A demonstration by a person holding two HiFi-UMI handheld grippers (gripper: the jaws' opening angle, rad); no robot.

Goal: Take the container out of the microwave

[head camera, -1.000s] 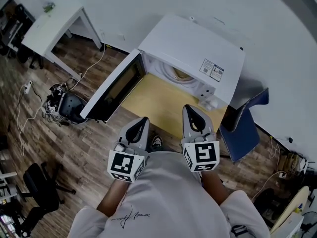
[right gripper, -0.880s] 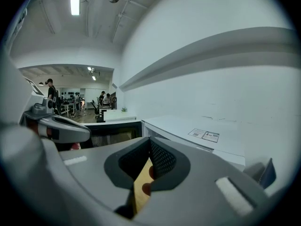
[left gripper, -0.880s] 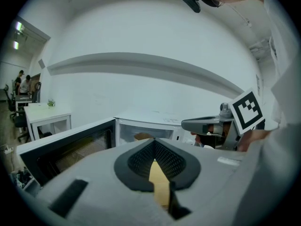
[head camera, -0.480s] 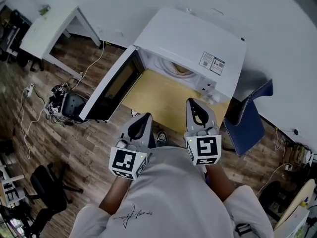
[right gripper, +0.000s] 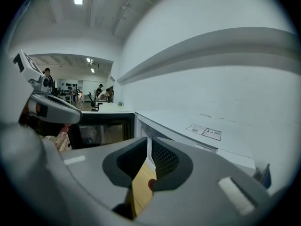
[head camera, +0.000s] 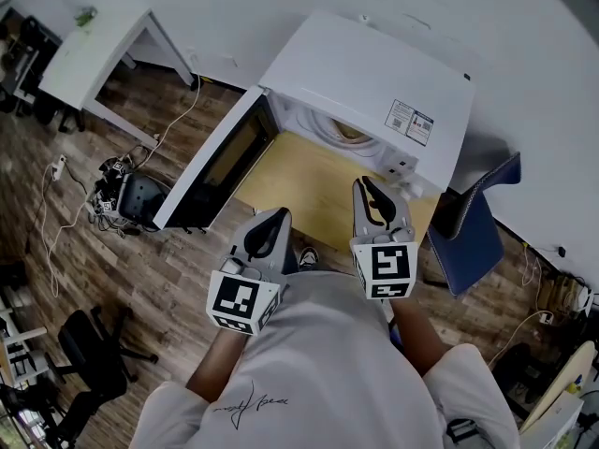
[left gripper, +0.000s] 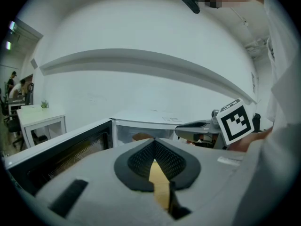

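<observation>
Container [head camera: 343,137] sits inside the microwave [head camera: 374,73], whose door [head camera: 220,162] is swung open to the left. Head view shows only its tan rim in the cavity mouth. Left gripper view catches a sliver of it beyond the jaw tips. Both grippers hang short of the cavity, over the yellow table [head camera: 299,190], apart from the container. Left gripper [head camera: 276,218]: jaws together at the tips, nothing between them. Right gripper [head camera: 368,188]: jaws have just been opening and stand at a narrow slit, nothing between them.
</observation>
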